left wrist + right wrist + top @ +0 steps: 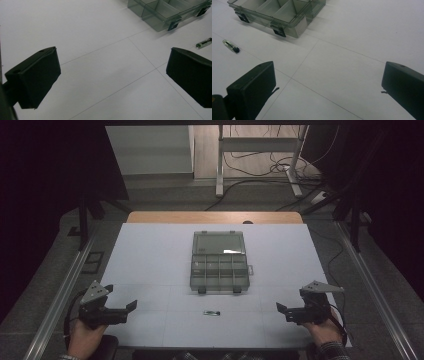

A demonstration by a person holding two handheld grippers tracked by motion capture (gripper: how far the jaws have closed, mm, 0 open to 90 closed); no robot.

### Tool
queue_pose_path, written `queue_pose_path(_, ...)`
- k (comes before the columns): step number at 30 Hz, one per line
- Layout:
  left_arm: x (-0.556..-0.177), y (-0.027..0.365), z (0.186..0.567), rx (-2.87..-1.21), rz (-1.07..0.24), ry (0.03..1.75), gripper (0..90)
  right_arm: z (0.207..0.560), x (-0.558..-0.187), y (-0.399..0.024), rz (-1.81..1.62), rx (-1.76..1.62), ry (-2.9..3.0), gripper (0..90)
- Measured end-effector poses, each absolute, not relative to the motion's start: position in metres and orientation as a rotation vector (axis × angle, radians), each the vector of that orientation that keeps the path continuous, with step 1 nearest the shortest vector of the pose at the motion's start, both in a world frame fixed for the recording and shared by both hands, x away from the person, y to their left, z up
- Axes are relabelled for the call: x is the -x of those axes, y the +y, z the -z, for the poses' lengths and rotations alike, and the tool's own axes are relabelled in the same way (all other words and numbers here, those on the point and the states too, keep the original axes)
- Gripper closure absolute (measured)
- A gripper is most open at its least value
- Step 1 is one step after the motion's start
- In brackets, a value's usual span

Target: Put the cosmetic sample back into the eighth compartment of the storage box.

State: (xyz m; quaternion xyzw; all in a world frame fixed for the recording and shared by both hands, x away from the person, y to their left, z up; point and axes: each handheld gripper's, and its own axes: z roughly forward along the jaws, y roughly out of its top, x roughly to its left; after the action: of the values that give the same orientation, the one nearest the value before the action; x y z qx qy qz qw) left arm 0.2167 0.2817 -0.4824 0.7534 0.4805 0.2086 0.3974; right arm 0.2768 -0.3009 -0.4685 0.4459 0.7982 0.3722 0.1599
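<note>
A clear grey compartment box (pixel 219 261) lies open in the middle of the white table (pixel 150 260), its lid folded back and several empty compartments facing up. Its corner reaches into the left gripper view (pixel 160 15) and the right gripper view (pixel 279 15). In front of it lies a small clear tube with a dark end (pixel 212 312), also seen from each gripper (pixel 203 43) (pixel 231 46). My left gripper (pixel 131 309) rests open at the front left, jaws empty (pixel 112 75). My right gripper (pixel 281 311) rests open at the front right, empty too (pixel 329 85).
Thin grid lines cross the white table top. A wooden strip (pixel 215 217) edges the table's far side. Beyond it stand a white cabinet (pixel 150 150) and a desk frame with cables on the floor (pixel 260 165). Metal rails (pixel 60 290) run along both sides.
</note>
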Motion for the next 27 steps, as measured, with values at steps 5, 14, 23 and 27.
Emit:
queue_pose_path(5,-0.217,0.282,0.483,-1.912,-0.527,1.219,0.0,0.468,-0.277,-0.298,-1.059,-1.249,2.301,0.0)
queue_pose_path(14,-0.218,0.281,0.483,-1.915,-0.529,1.222,0.0,0.466,-0.279,-0.288,-1.092,-1.196,2.313,0.0)
queue_pose_path(23,-0.218,0.281,0.483,-1.914,-0.528,1.224,0.0,0.466,-0.282,-0.280,-1.104,-1.158,2.338,0.0)
queue_pose_path(27,-0.218,0.281,0.483,-1.916,-0.527,1.225,0.0,0.465,-0.283,-0.276,-1.107,-1.150,2.345,0.0)
